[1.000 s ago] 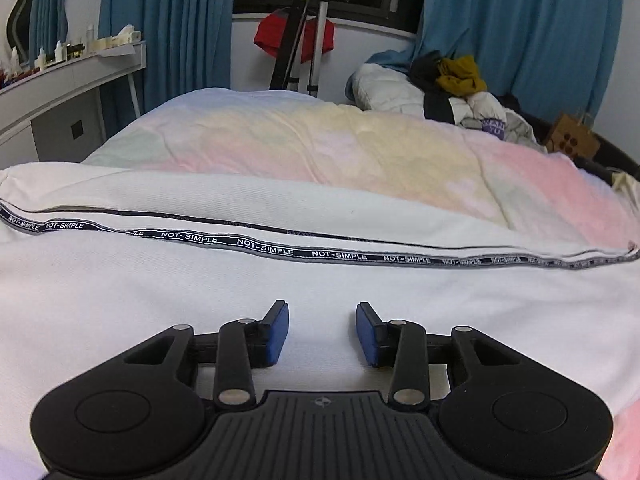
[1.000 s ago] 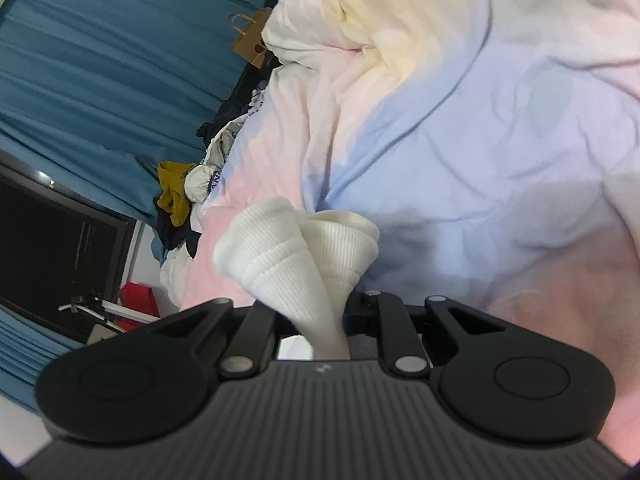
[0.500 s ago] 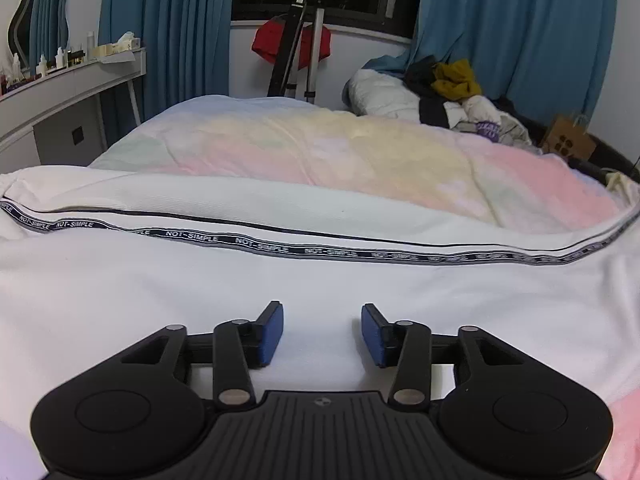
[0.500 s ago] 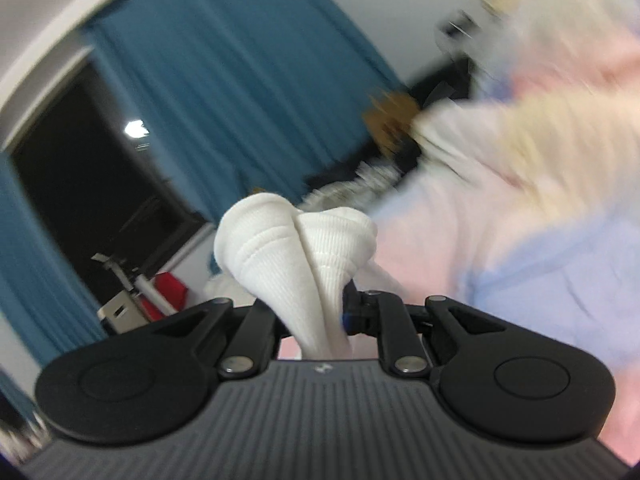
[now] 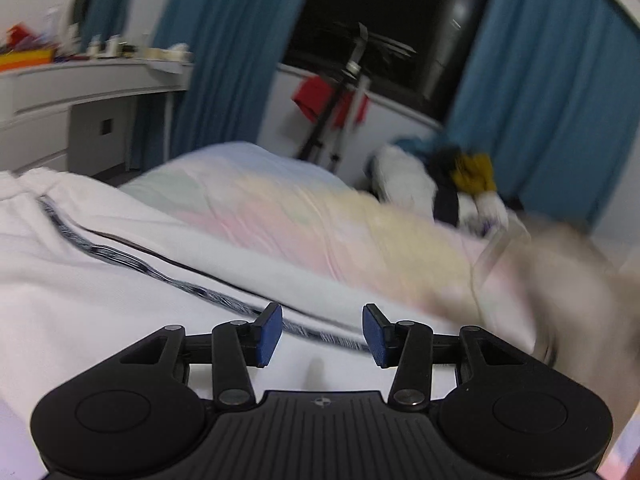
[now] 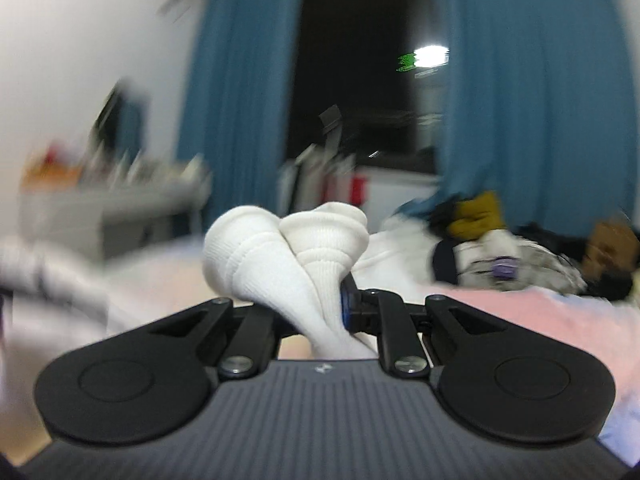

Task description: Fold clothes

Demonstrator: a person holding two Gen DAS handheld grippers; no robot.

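A white garment (image 5: 100,292) with a black-and-white lettered stripe (image 5: 192,286) lies spread on the bed. My left gripper (image 5: 322,334) is open and empty, low over the garment, with the stripe just beyond its blue pads (image 5: 270,334). My right gripper (image 6: 320,312) is shut on a bunched white ribbed cuff of the garment (image 6: 288,244), which bulges up in two lobes above the jaws. A blurred pale mass of cloth (image 5: 572,280) moves at the right of the left wrist view.
A pastel duvet (image 5: 320,216) covers the bed. A pile of clothes (image 5: 460,184) lies at its far side, also in the right wrist view (image 6: 500,256). Blue curtains (image 6: 520,100) frame a dark window. A white desk (image 5: 80,92) stands left; a tripod (image 5: 340,112) stands behind the bed.
My right gripper has swung up from facing the duvet to facing the window, still holding the cuff. The left view has shifted and tilted; blurred cloth has entered at its right.
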